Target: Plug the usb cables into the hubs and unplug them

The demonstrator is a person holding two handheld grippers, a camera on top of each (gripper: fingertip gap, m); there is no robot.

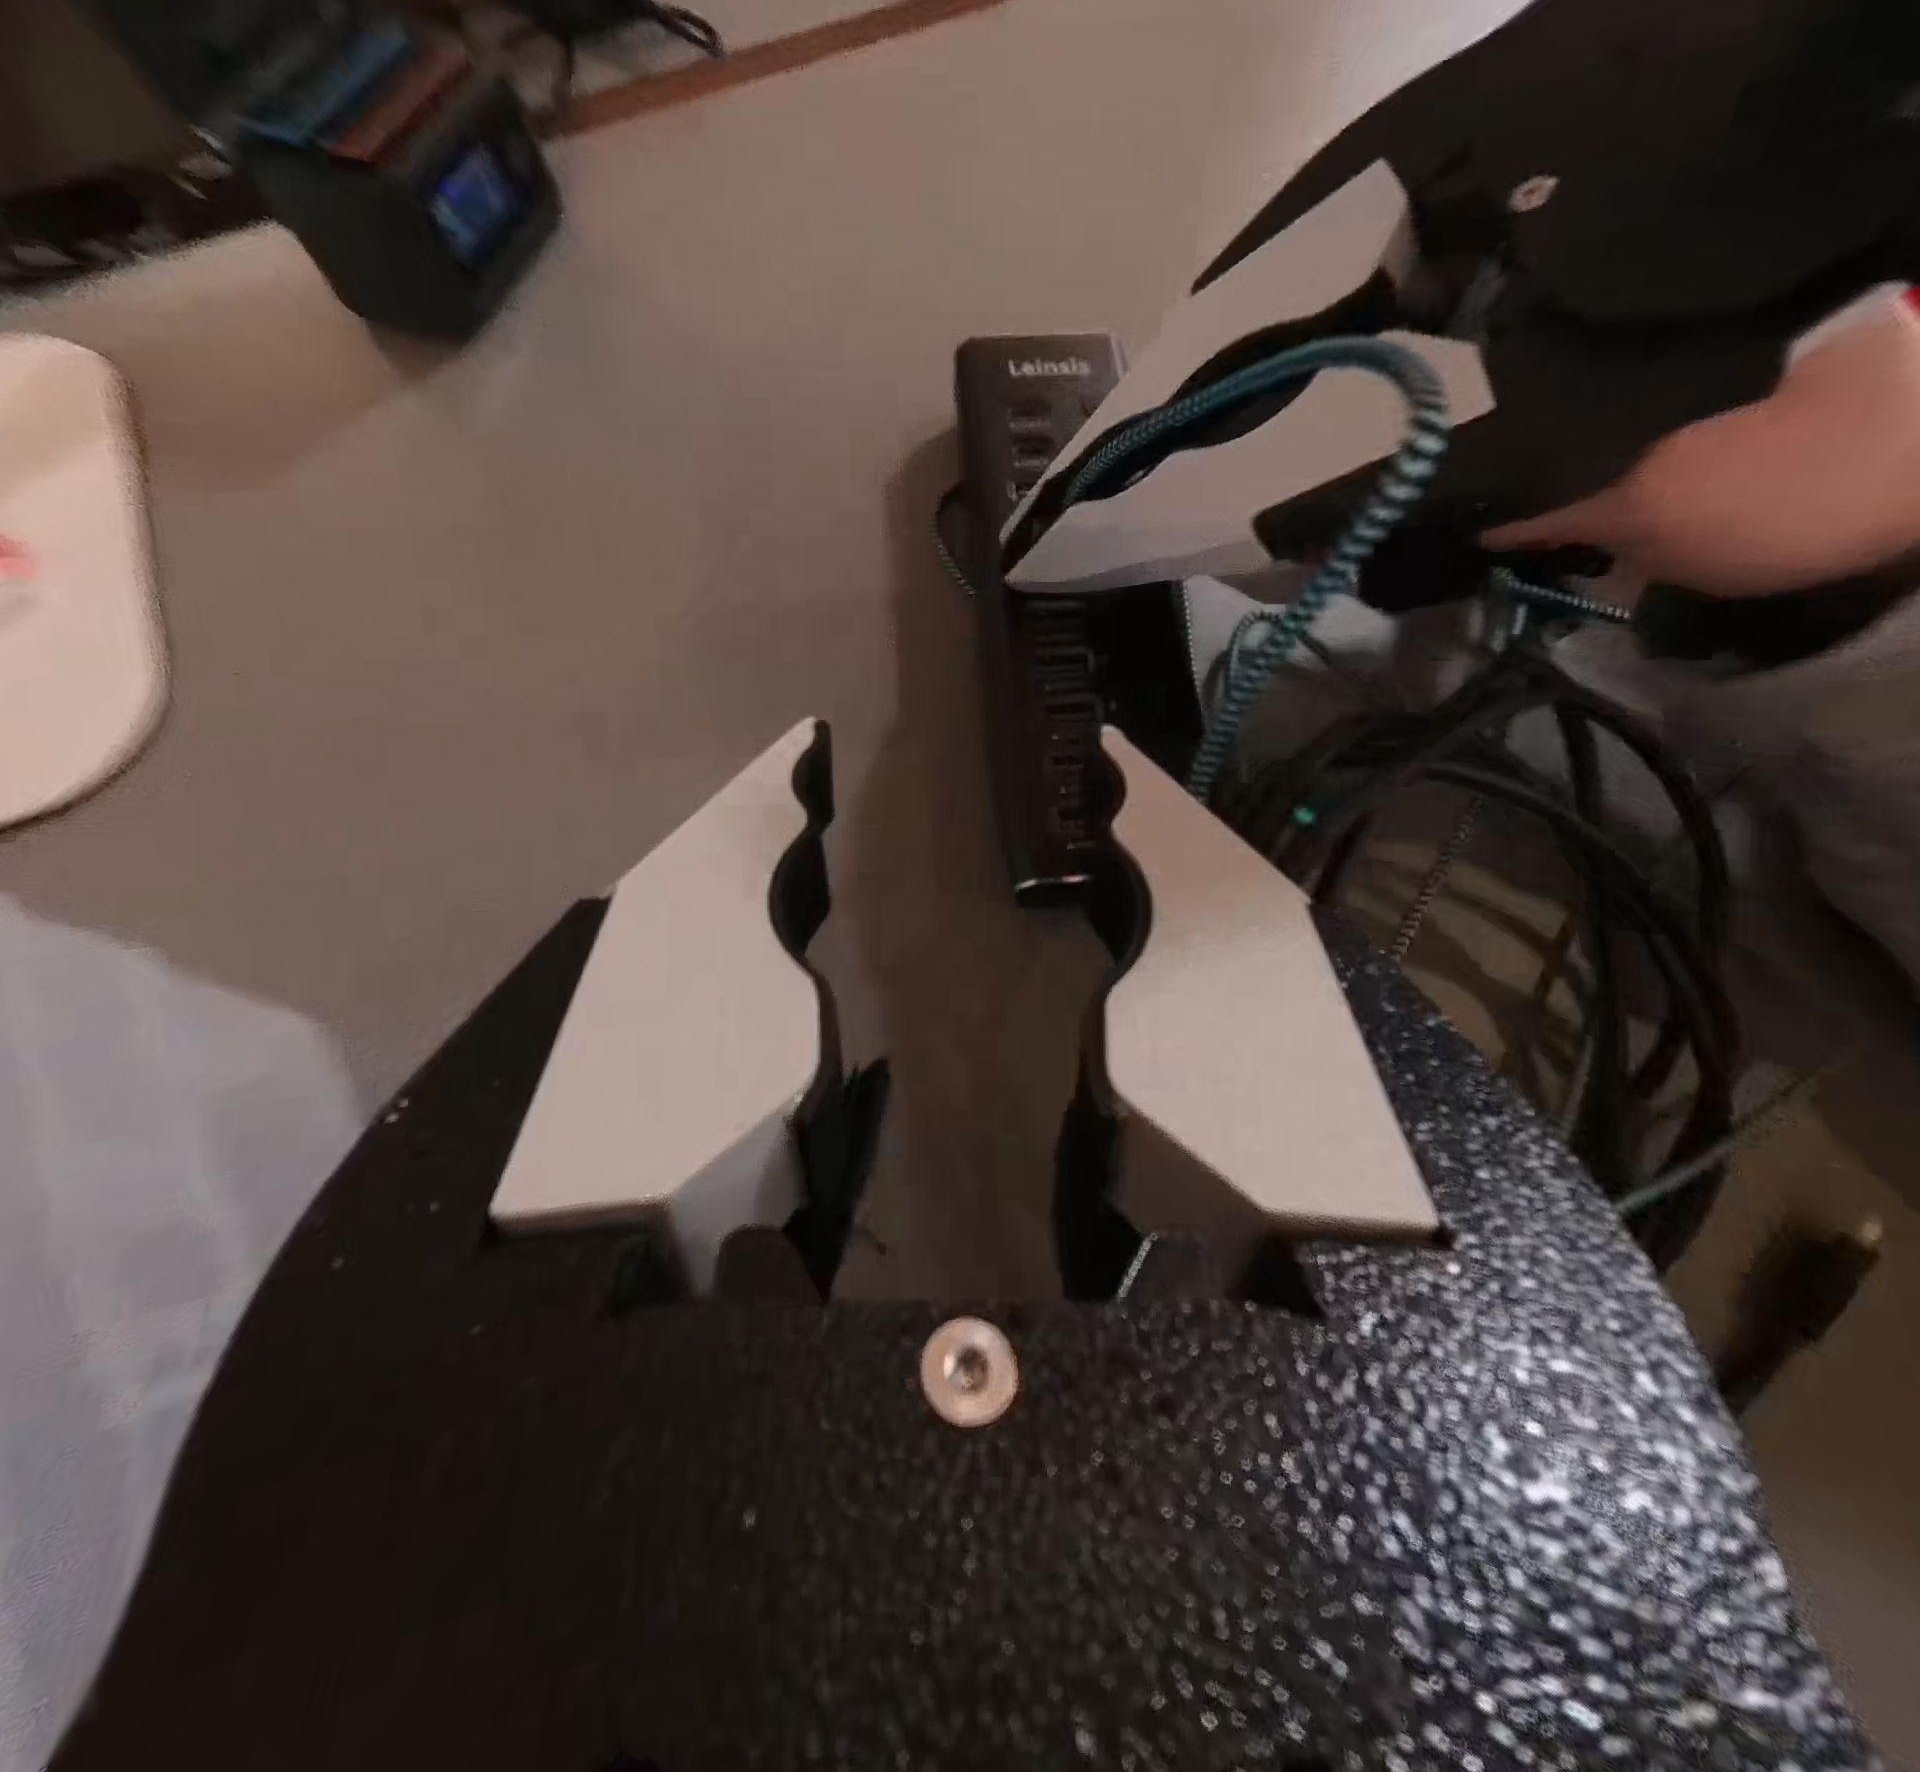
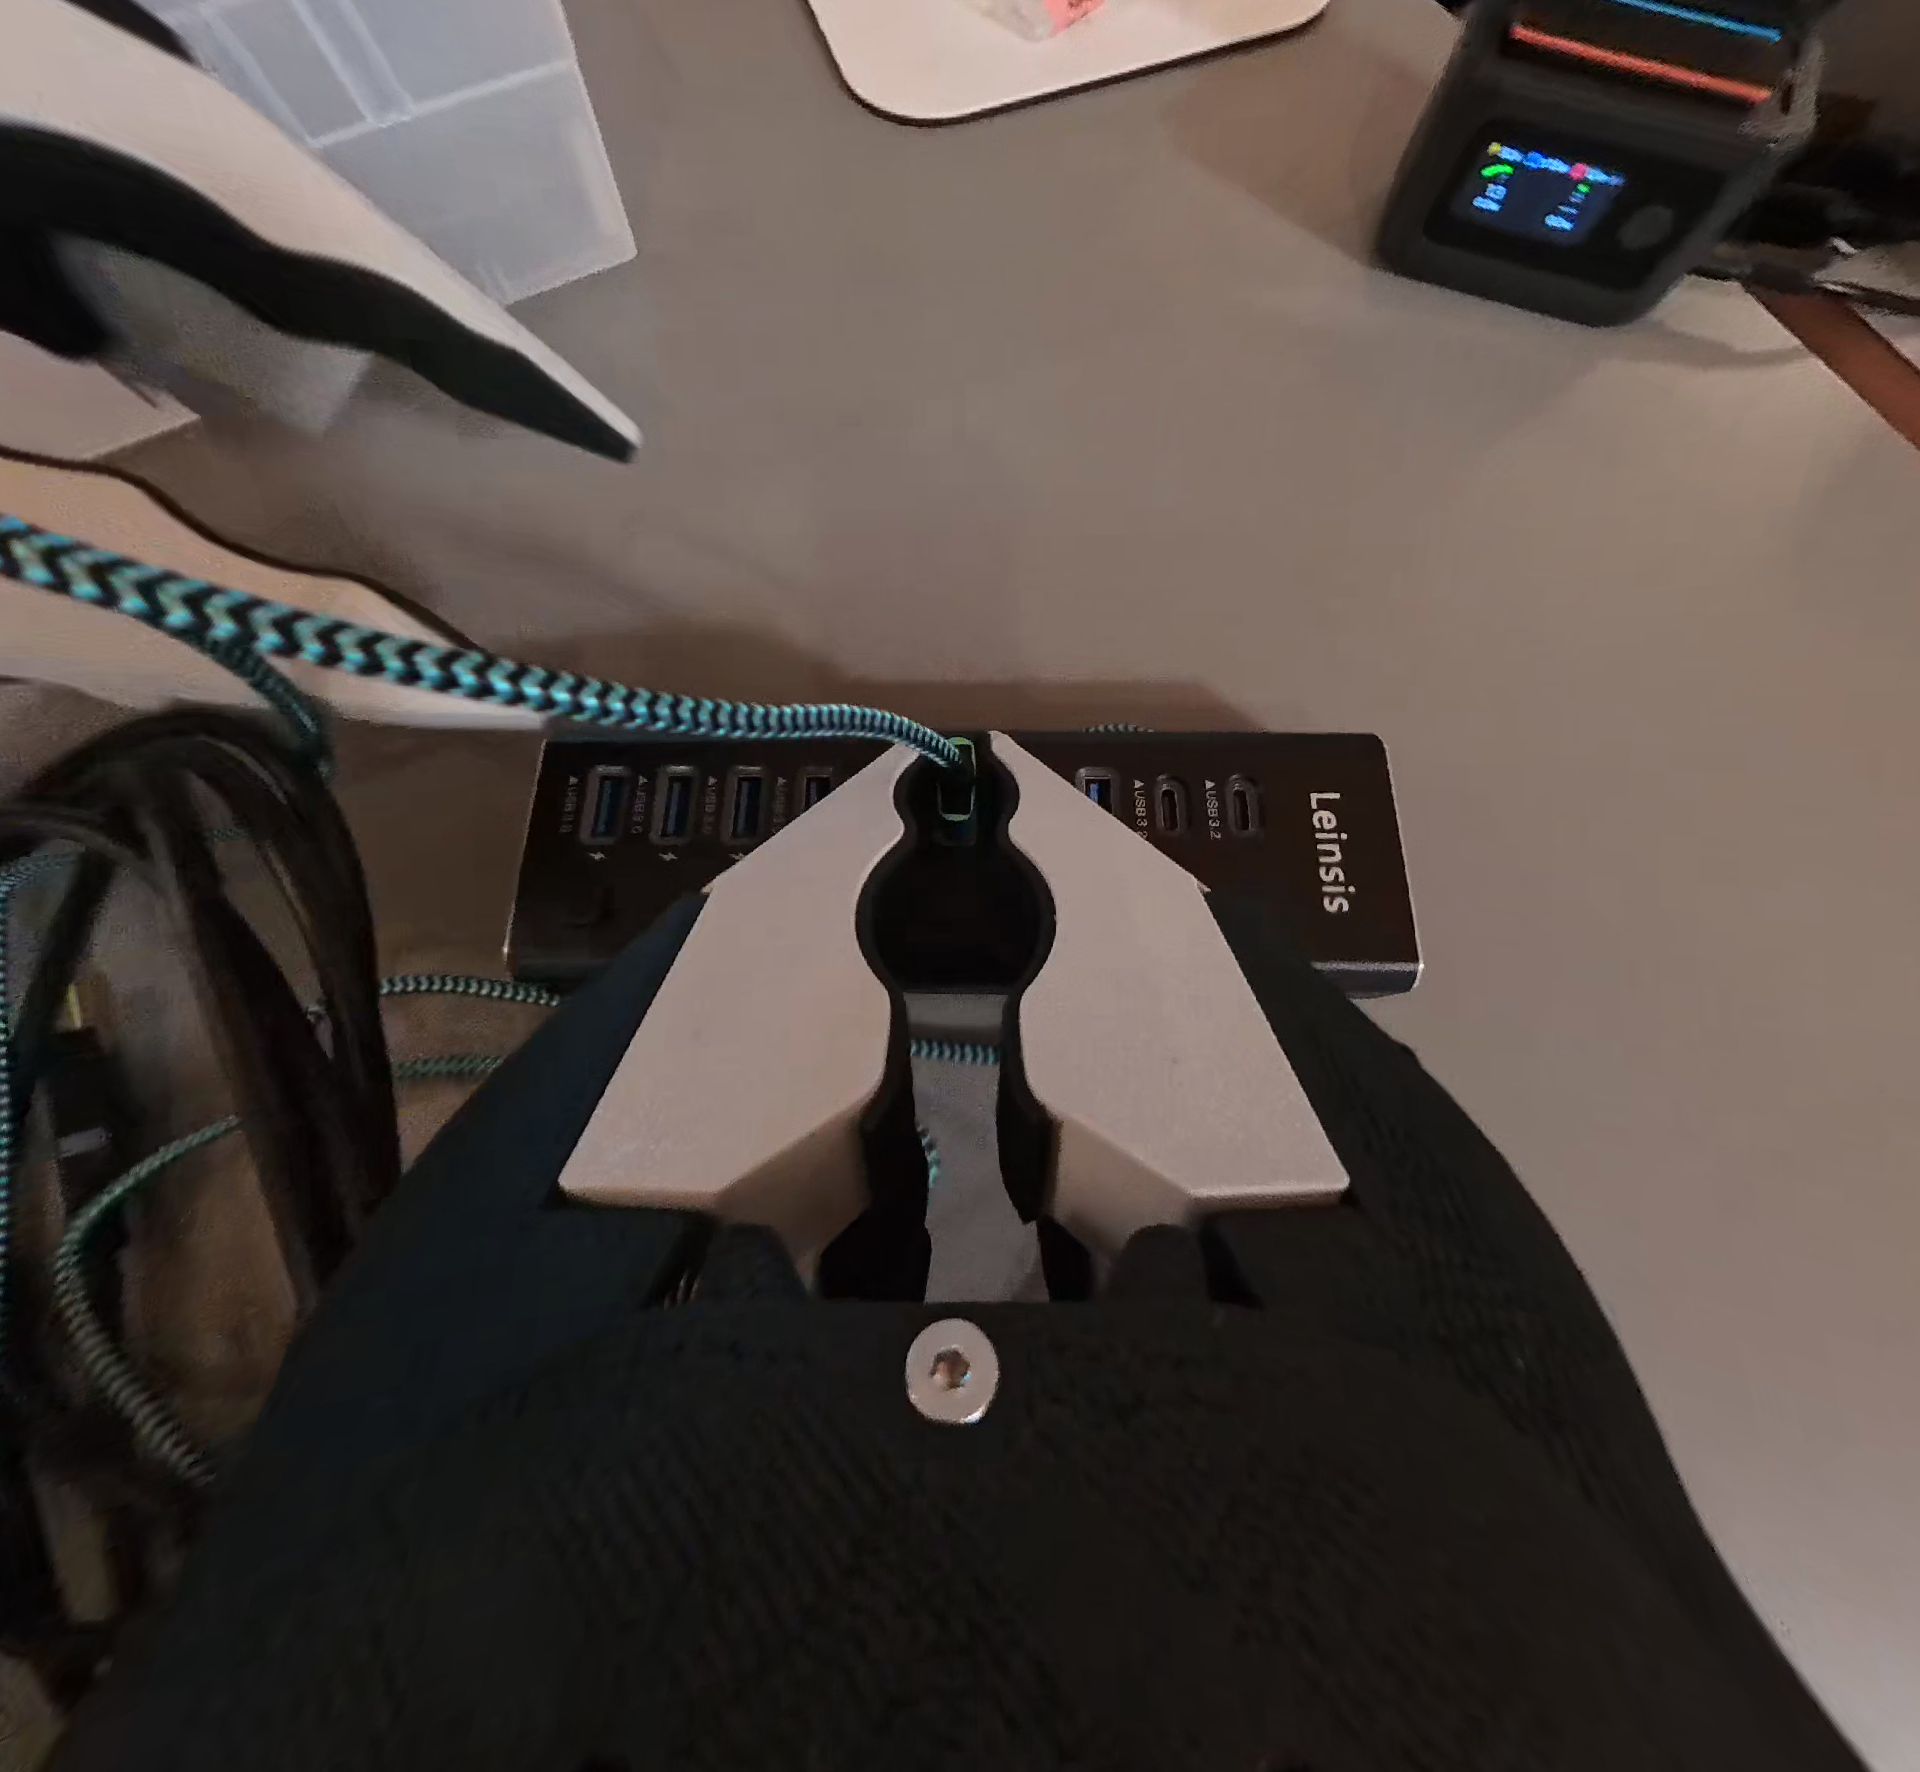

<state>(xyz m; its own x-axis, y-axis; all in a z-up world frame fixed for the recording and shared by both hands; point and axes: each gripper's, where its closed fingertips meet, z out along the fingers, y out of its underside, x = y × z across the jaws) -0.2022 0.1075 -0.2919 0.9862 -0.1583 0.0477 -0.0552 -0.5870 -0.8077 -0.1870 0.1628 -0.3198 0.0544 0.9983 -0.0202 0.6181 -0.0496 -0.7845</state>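
Note:
A black multi-port USB hub lies flat on the grey table; it also shows in the left wrist view. My right gripper is shut on the plug of a teal-and-black braided cable, held at the hub's port row. I cannot tell whether the plug is seated in a port. My left gripper is open and empty, just above the hub's near end, its right finger over the hub's edge. My right gripper reaches in from the upper right over the hub's middle.
A bundle of black cables lies beside the hub, also in the right wrist view. A black device with a lit screen stands beyond it. A white mat and a clear plastic box sit farther back. One gripper's finger ends stand about 7 centimeters off the other's.

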